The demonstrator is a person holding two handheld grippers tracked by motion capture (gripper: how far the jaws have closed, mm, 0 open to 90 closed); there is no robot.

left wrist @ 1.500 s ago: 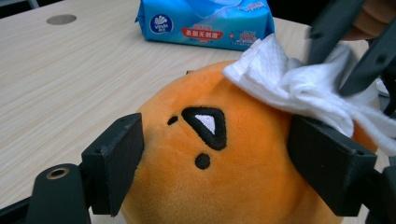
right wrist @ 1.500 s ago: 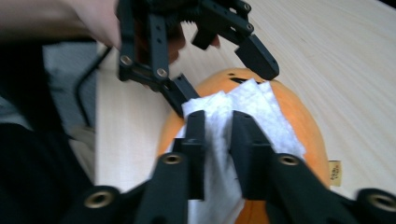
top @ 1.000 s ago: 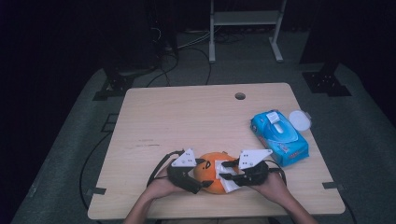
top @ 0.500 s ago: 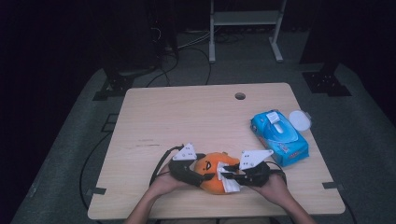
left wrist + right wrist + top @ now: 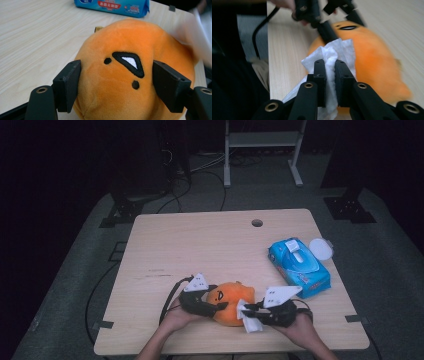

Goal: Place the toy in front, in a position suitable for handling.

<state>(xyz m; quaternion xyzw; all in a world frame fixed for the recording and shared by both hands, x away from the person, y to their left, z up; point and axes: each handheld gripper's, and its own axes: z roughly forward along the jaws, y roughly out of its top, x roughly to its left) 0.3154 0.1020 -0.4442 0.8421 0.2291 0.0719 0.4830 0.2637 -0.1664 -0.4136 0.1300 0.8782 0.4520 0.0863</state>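
An orange plush toy (image 5: 232, 302) with a stitched black face lies near the table's front edge. My left gripper (image 5: 220, 306) comes at it from the left. In the left gripper view its jaws (image 5: 116, 85) have just been closing and press into both sides of the plush (image 5: 130, 75). My right gripper (image 5: 248, 312) is on the toy's right, its jaws just closed on a crumpled white wipe (image 5: 250, 322). In the right gripper view the pads (image 5: 330, 72) pinch the wipe (image 5: 337, 52) against the blurred plush (image 5: 372, 65).
A blue pack of wet wipes (image 5: 299, 266) lies at the right of the wooden table (image 5: 200, 245), with a round white lid (image 5: 320, 249) beside it. A small hole (image 5: 257, 223) sits near the far edge. The pack (image 5: 112, 5) lies beyond the plush.
The right gripper and its wipe have slid slightly along the plush's right side toward the table's front edge. The left hand and the plush have stayed in place.
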